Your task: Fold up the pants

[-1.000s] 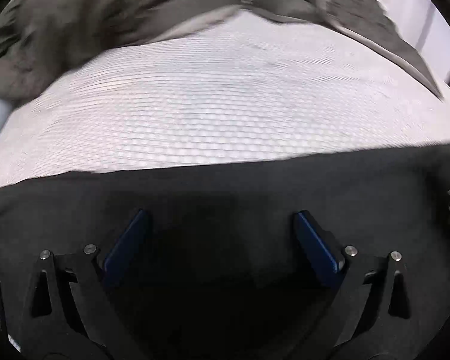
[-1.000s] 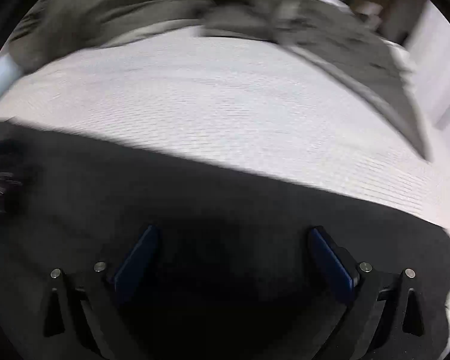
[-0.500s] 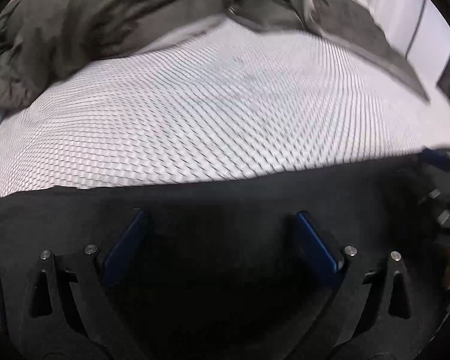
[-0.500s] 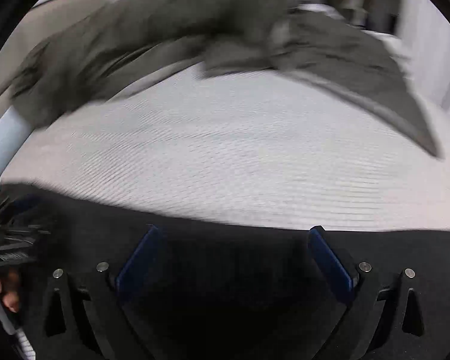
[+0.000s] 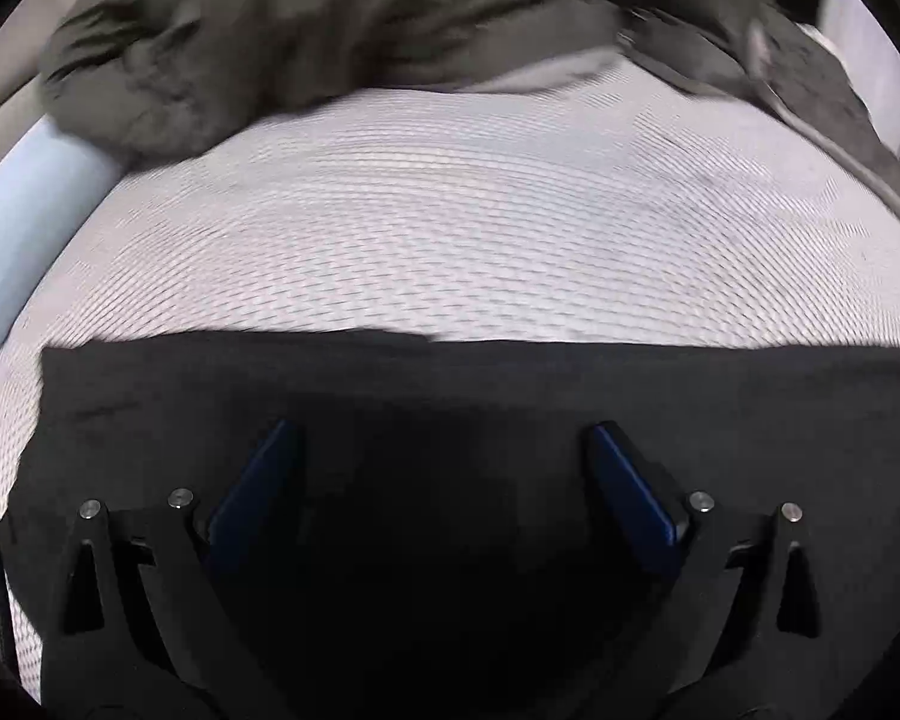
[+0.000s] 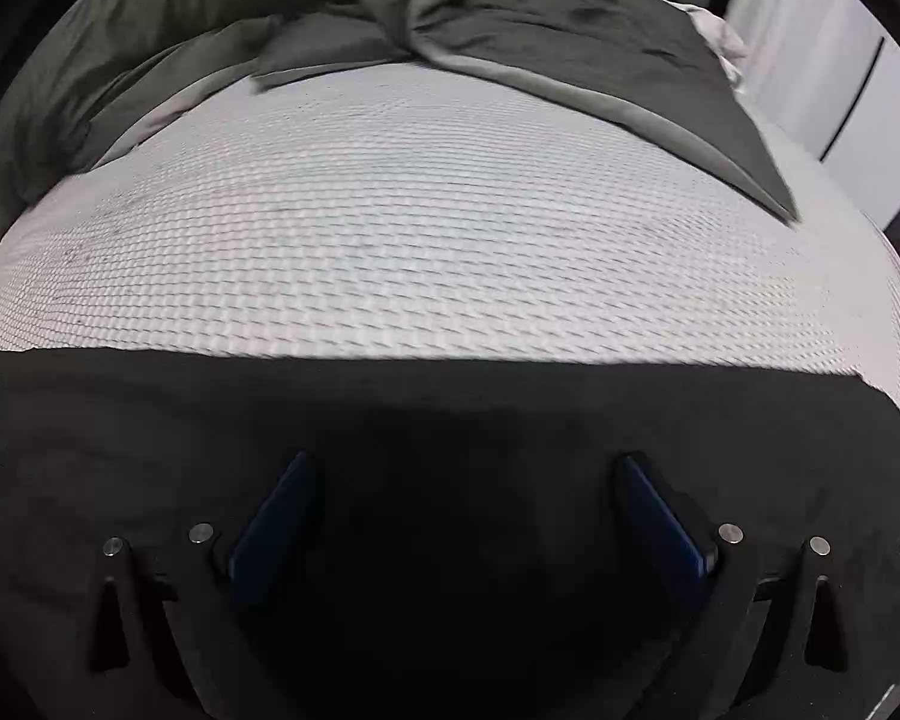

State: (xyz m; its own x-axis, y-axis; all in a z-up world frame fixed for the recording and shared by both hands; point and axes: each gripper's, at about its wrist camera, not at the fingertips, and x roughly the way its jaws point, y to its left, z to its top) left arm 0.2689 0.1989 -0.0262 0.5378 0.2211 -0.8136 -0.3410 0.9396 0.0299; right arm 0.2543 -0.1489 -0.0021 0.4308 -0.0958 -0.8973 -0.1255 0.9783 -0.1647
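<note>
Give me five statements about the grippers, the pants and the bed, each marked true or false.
1. The left gripper has its jaws spread apart. True.
2. The right gripper is clamped on a fold of cloth. False: its jaws stand wide apart with nothing pinched between them.
3. The black pants lie on the white textured bed cover. True.
4. The grey-green duvet covers the pants. False: it is bunched at the far side, with bare cover between.
5. The pants' far edge runs roughly straight across both views. True.
</note>
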